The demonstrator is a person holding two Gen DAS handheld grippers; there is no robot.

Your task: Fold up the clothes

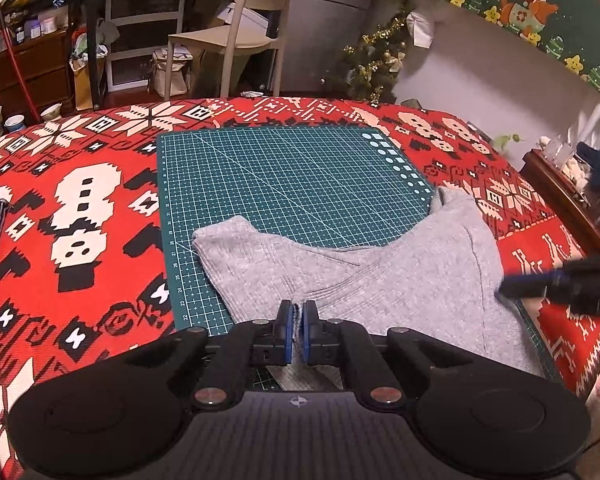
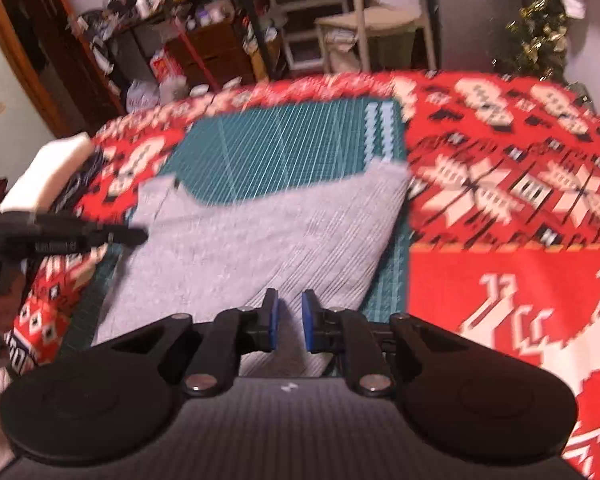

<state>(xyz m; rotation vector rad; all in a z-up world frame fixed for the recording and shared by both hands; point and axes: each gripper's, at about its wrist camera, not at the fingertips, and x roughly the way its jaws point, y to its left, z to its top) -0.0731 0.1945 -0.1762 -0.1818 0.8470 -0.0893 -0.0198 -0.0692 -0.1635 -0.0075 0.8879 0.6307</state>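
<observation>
The grey knit garment (image 1: 380, 280) lies spread over the near part of the green cutting mat (image 1: 284, 176), which rests on a red, white and black patterned tablecloth (image 1: 80, 208). From the left wrist camera, the left gripper (image 1: 298, 320) sits low at the garment's near edge, its 2 blue-padded fingers drawn close with only a narrow slit between them; a ridge of grey fabric appears to rise into that slit, so it looks clenched on the cloth. Ahead of it and to its left, 1 corner of the garment points up the mat; ahead and to its right, a longer flap reaches past the mat's right edge onto the tablecloth.

The right gripper (image 2: 290, 320) hovers just above the garment's near right corner, fingers parted with a clear gap and nothing between them. Its view is motion-blurred. To its far left the other gripper's black body shows, tip resting on the fabric. Beyond the table stand a beige chair (image 1: 244, 28) and a small decorated Christmas tree (image 1: 372, 64).
</observation>
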